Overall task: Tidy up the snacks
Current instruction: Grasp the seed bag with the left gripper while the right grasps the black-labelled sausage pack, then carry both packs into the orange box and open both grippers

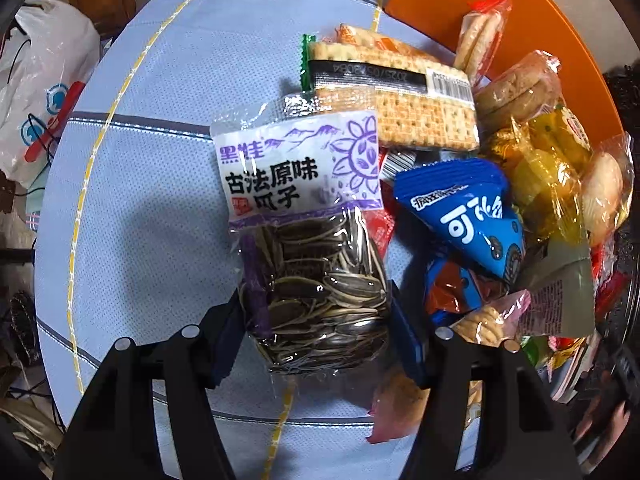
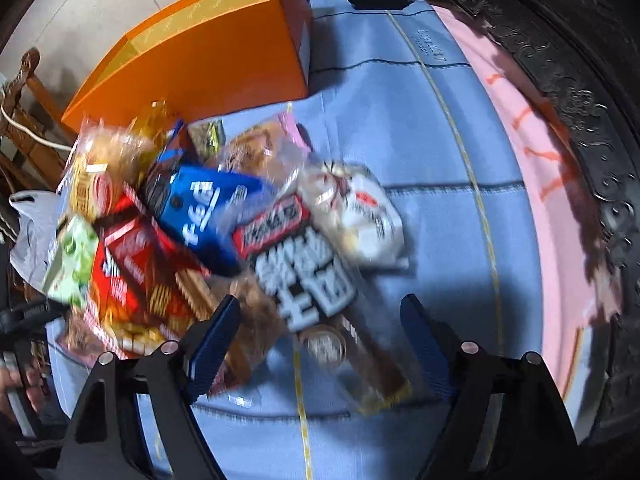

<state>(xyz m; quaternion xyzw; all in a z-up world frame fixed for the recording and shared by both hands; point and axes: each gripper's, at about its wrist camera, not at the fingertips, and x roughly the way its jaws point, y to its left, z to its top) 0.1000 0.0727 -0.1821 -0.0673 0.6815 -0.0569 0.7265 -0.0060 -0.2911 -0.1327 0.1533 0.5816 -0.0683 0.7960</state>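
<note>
**Two grippers over the snack pile**

Two pads of the left gripper pinch a sunflower seed packet on the blue cloth — crackers beyond. The right gripper stands spread over a brown snack bar, not touching — orange box behind.

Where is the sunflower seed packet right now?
In the left wrist view, the sunflower seed packet lies on the blue cloth, between the left gripper fingers, below the cracker pack.

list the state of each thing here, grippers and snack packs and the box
left gripper: shut on the sunflower seed pack
sunflower seed pack: sealed, flat on the cloth
right gripper: open over a long brown pack
cracker pack: sealed
orange box: closed
</note>
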